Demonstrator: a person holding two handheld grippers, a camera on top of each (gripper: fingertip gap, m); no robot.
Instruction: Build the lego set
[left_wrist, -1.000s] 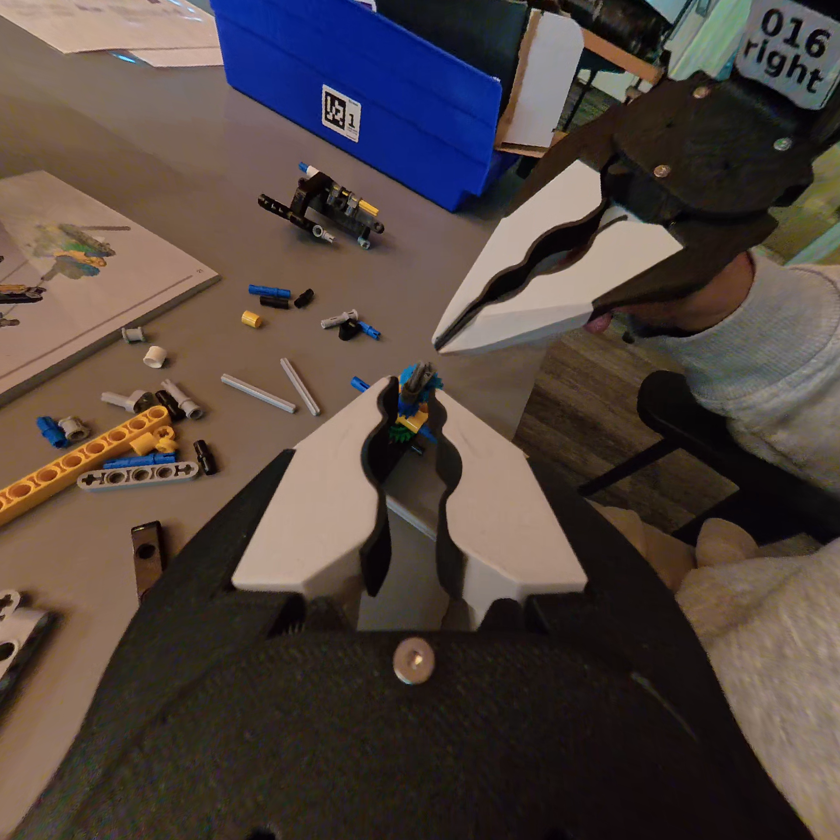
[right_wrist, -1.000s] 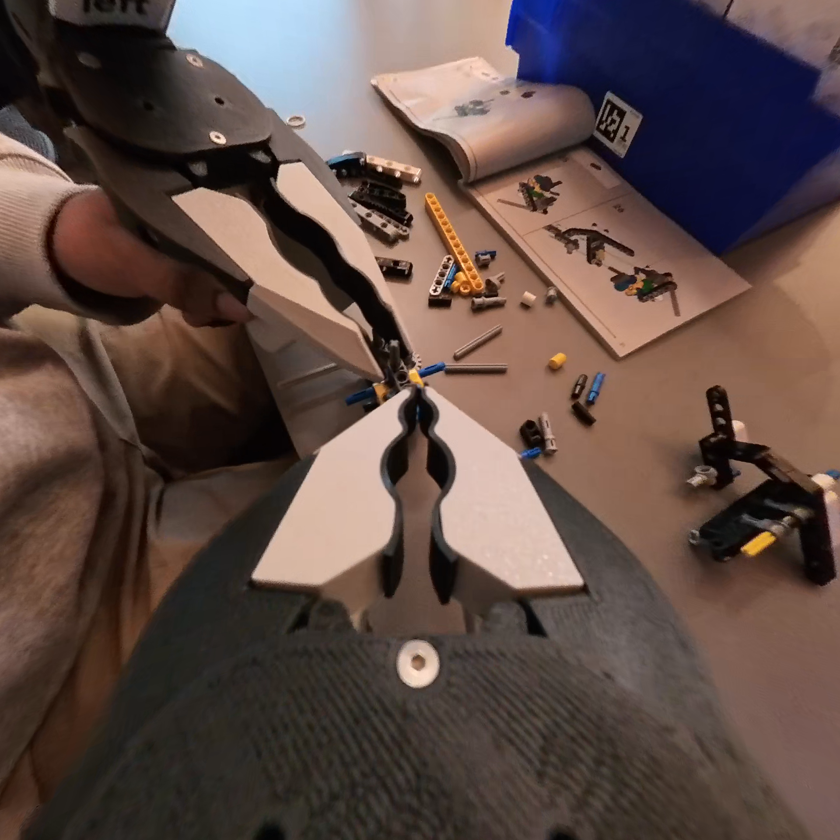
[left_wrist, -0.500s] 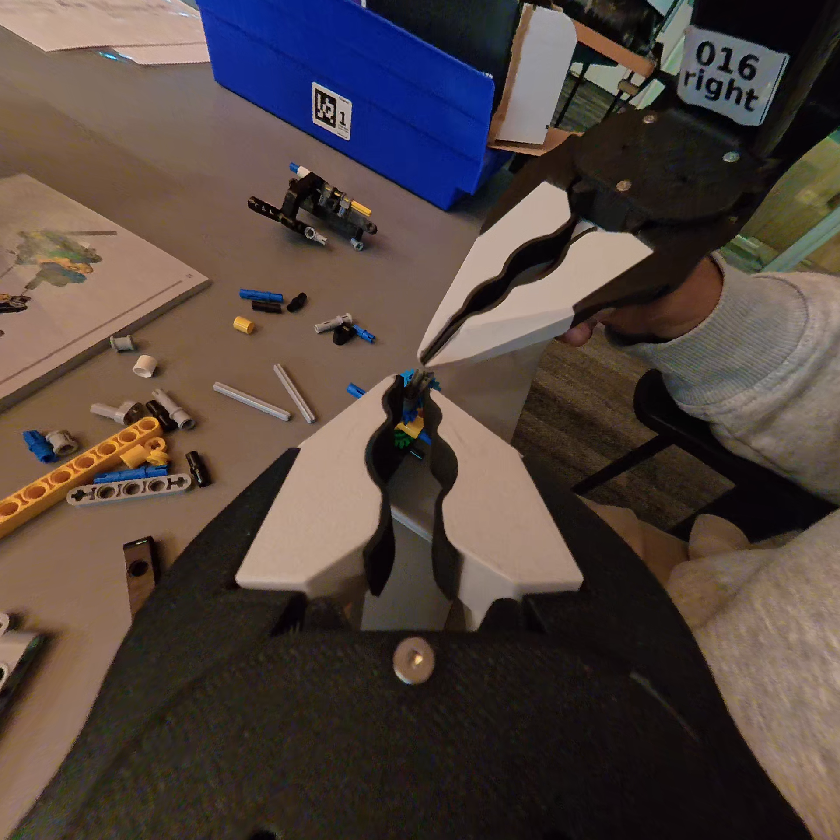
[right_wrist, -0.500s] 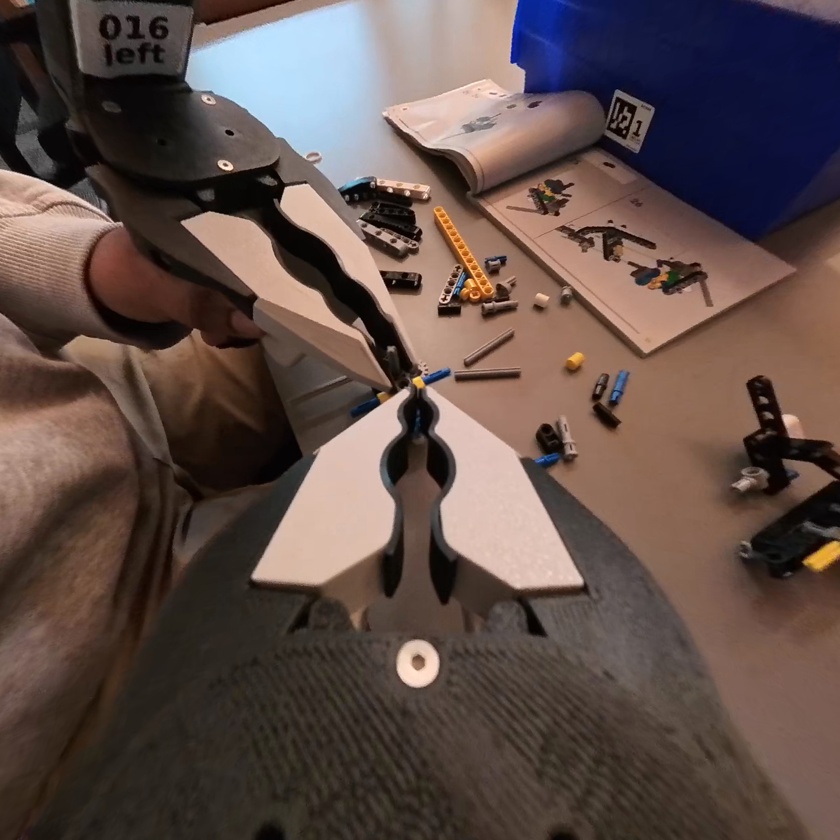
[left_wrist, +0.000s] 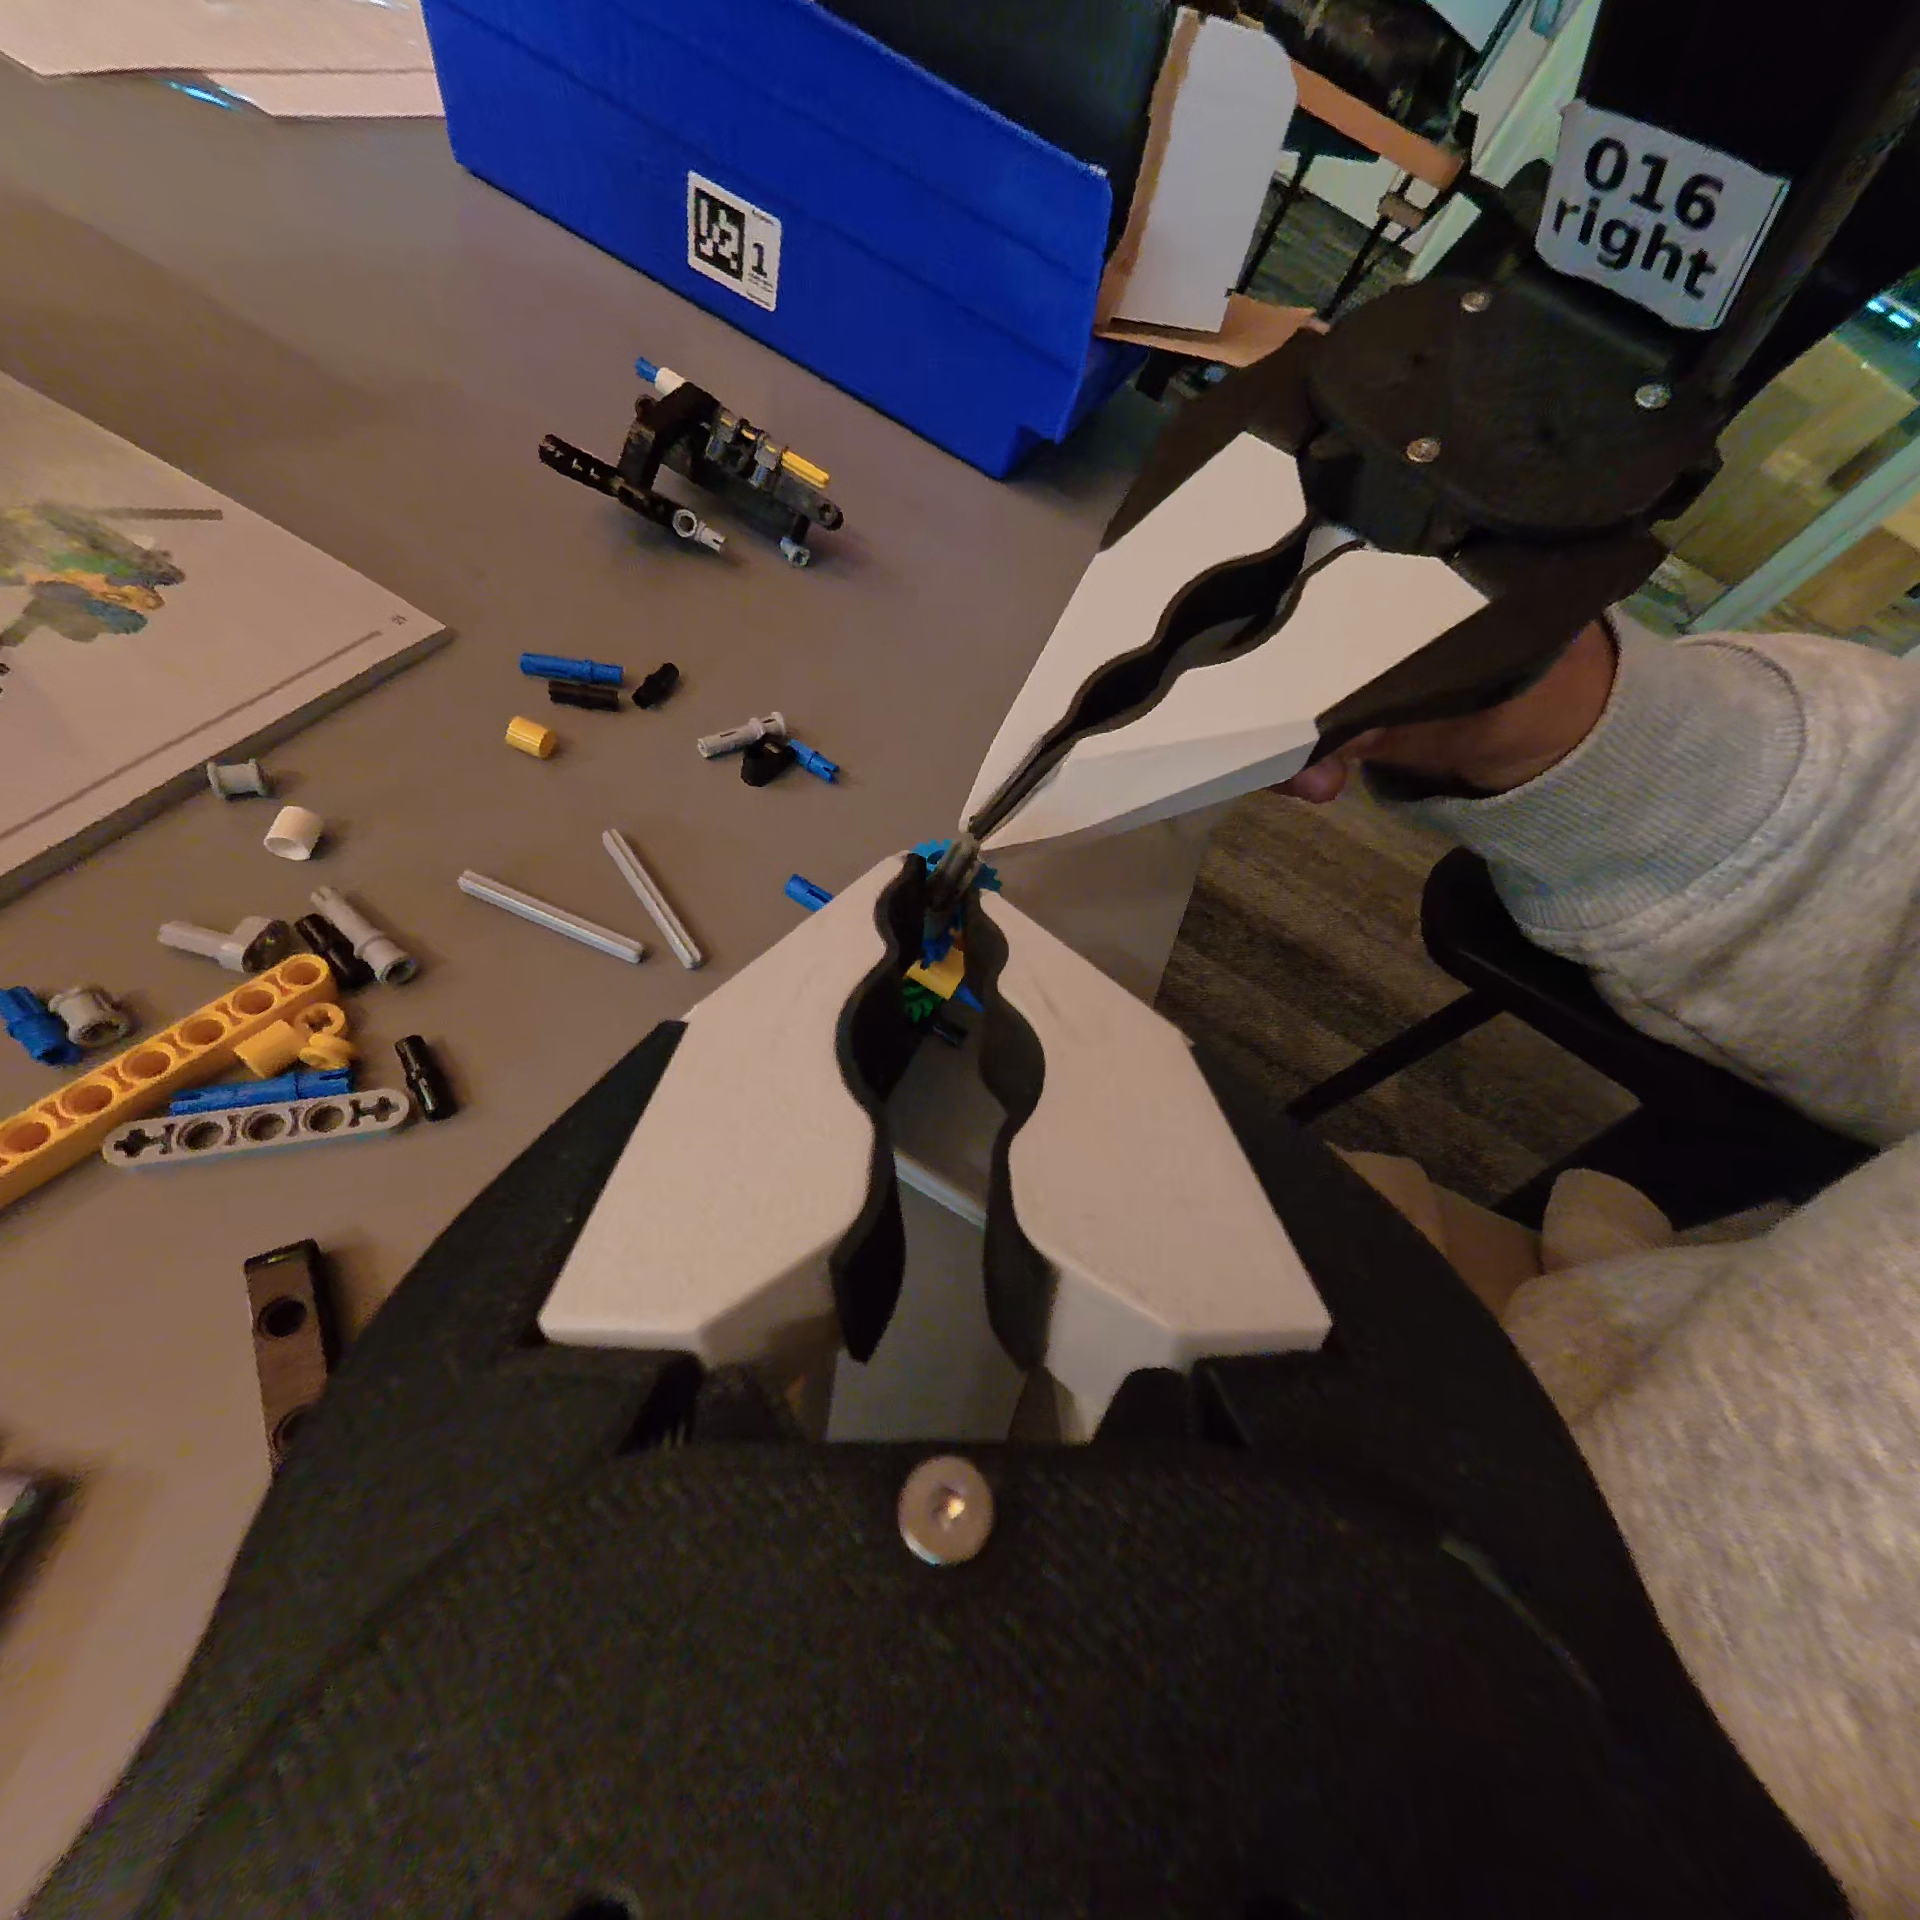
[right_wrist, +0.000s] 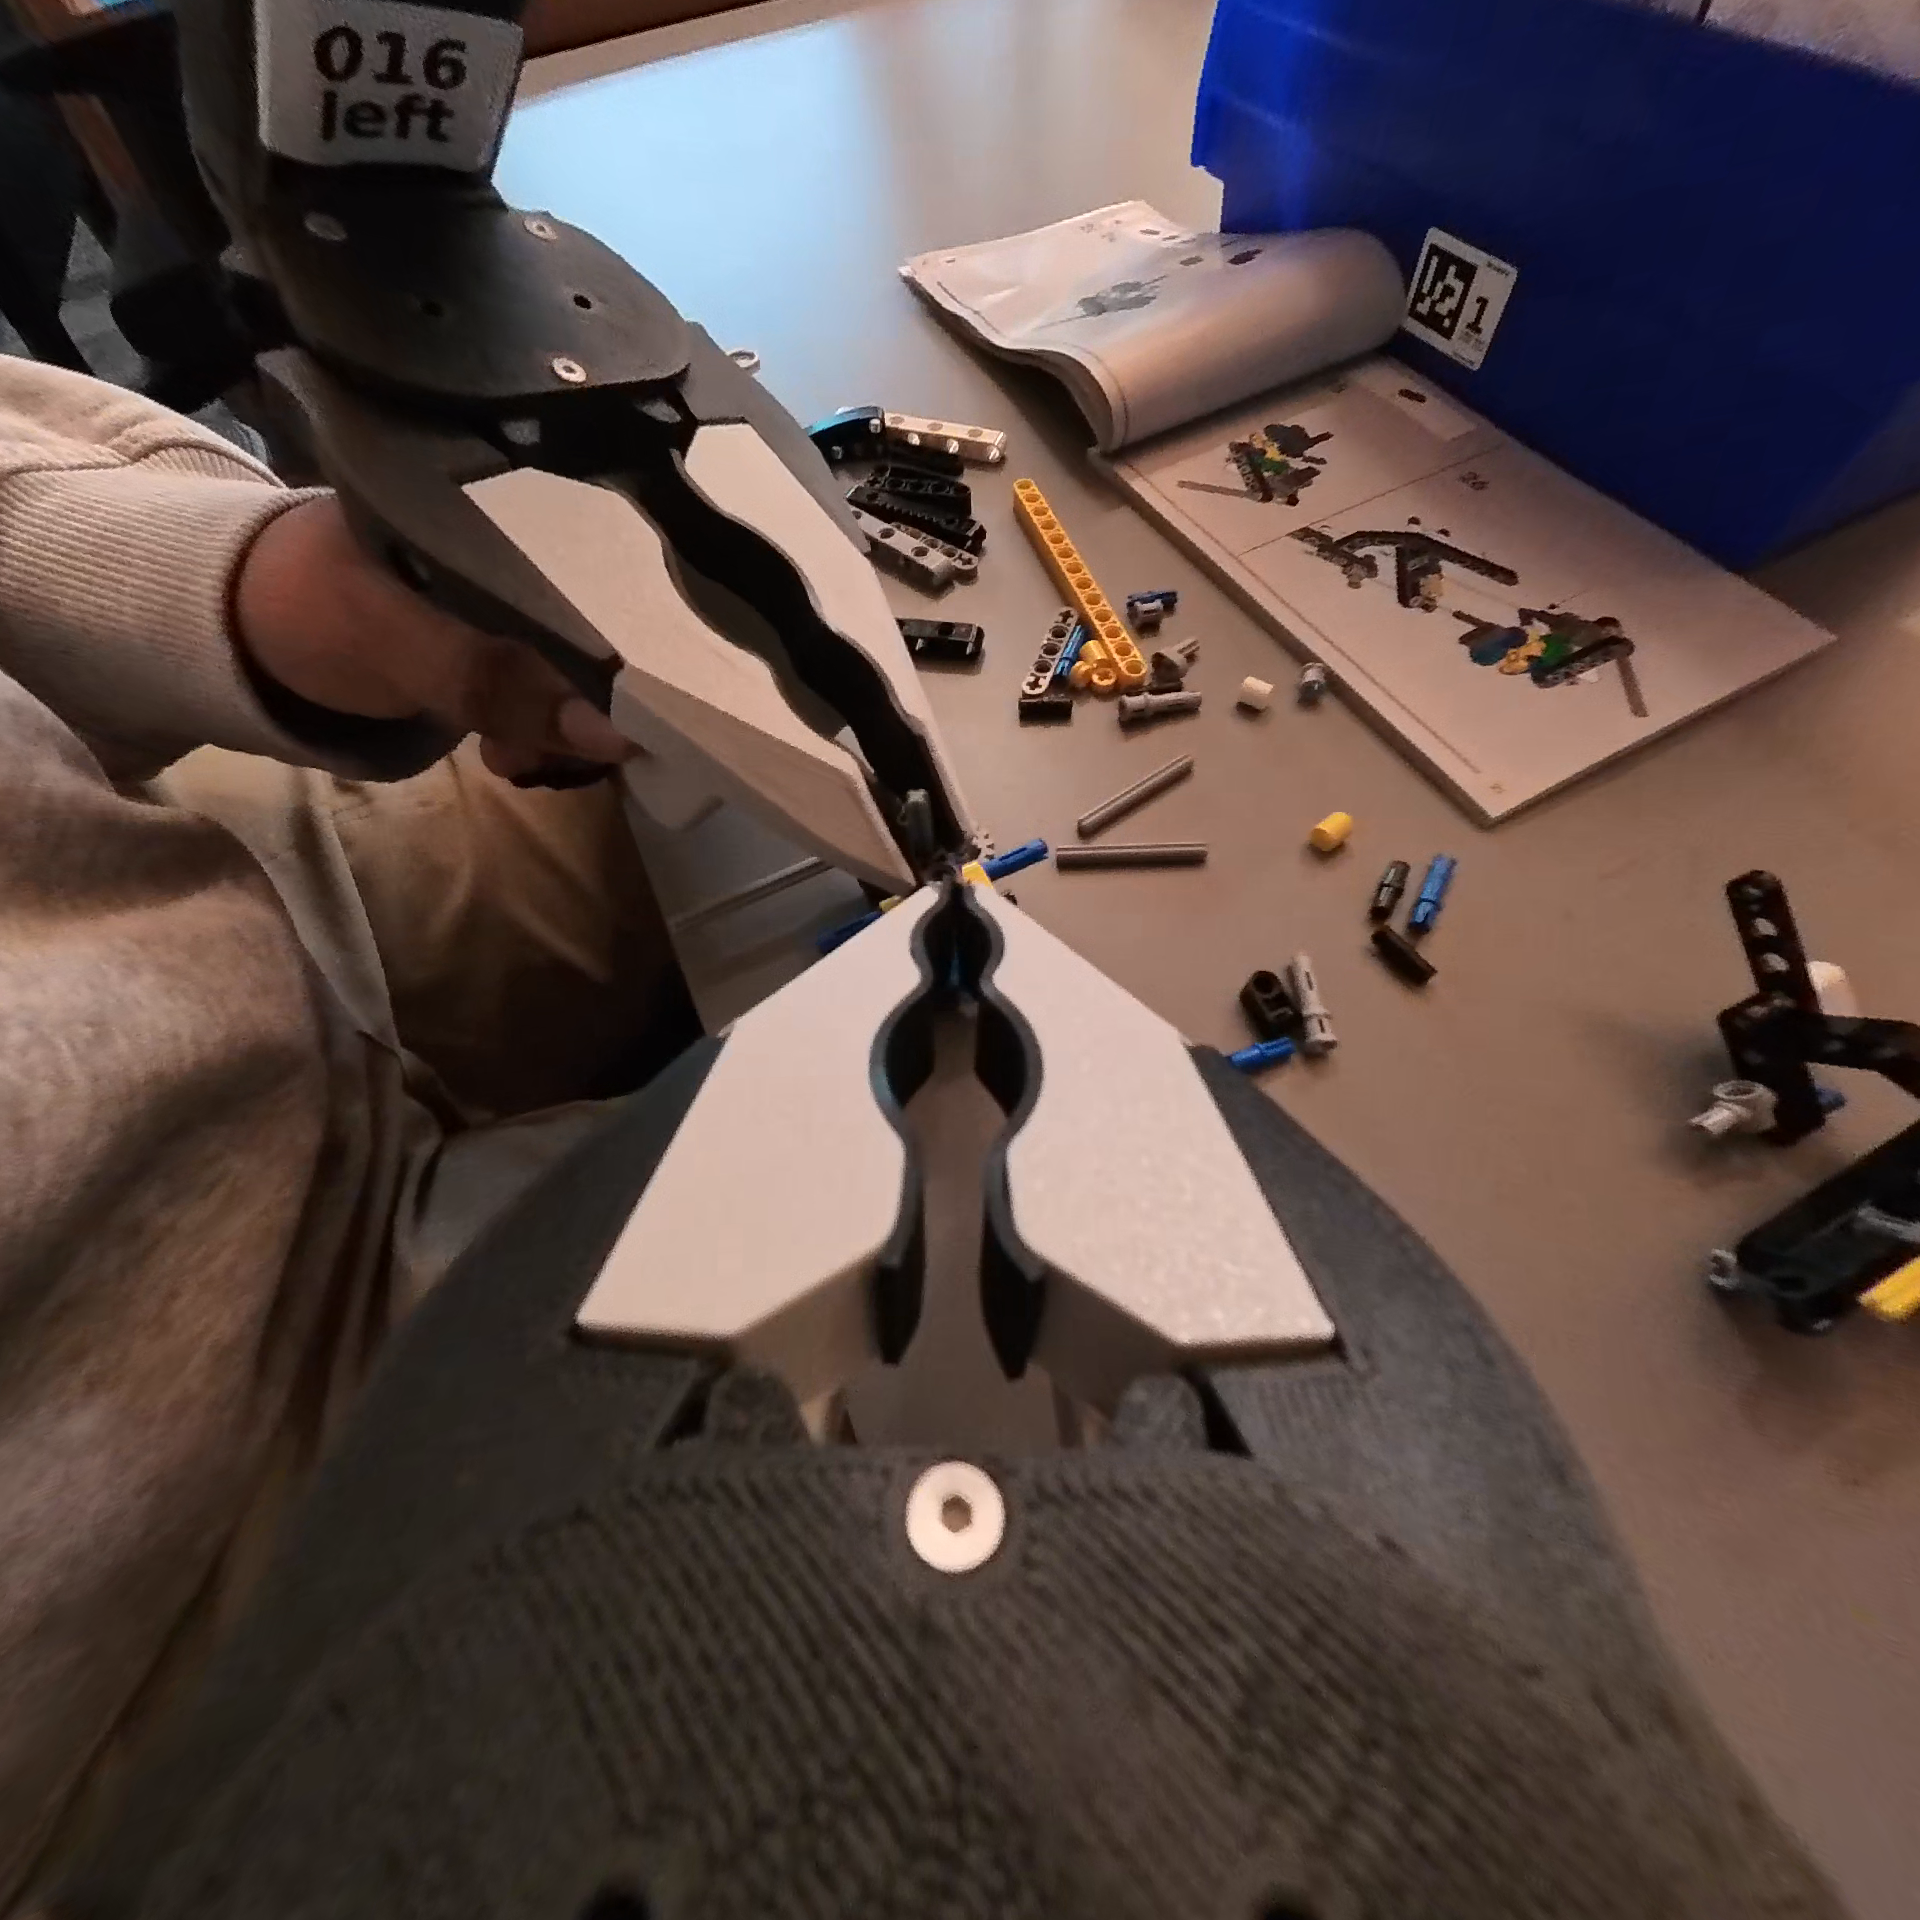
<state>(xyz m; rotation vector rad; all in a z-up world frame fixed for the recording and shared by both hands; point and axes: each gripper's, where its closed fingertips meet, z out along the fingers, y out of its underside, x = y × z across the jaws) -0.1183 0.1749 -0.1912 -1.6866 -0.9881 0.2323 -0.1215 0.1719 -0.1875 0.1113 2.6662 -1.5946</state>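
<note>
Now, the change: the right gripper (left_wrist: 971, 831) has closed the gap over the last second and its tips meet the top of the small blue-yellow-green assembly (left_wrist: 940, 961) at the left gripper (left_wrist: 935, 904).
What it means: my read is a mating step is under way, with a part going onto the grey axle (left_wrist: 951, 868) that sticks up from the assembly.
Far left: the open instruction booklet (left_wrist: 156, 665) lies flat, and just below it a long yellow beam (left_wrist: 156, 1060) sits with a grey beam (left_wrist: 260, 1122) and blue and black pins touching or beside it.
Left of centre: two loose grey axles (left_wrist: 592, 909) lie on the grey table (left_wrist: 364, 416), well apart from the grippers.
Centre, left gripper: pinching the assembly between its tips, held above the table edge.
Centre, behind: a black sub-build (left_wrist: 696, 468) rests near the blue bin (left_wrist: 831, 229).
Right gripper: fingers pressed nearly together at the tips; in its own view a sliver of blue (right_wrist: 954, 961) shows between them, but I cannot tell what it grips.
Right: a hand (left_wrist: 1455, 738) in a grey sleeve carries that gripper.
In the way: the two sets of fingers crowd the joint and hide it, so alignment is hard to judge.
Risk: a skewed push could pop the small assembly out of the left grip.
</note>
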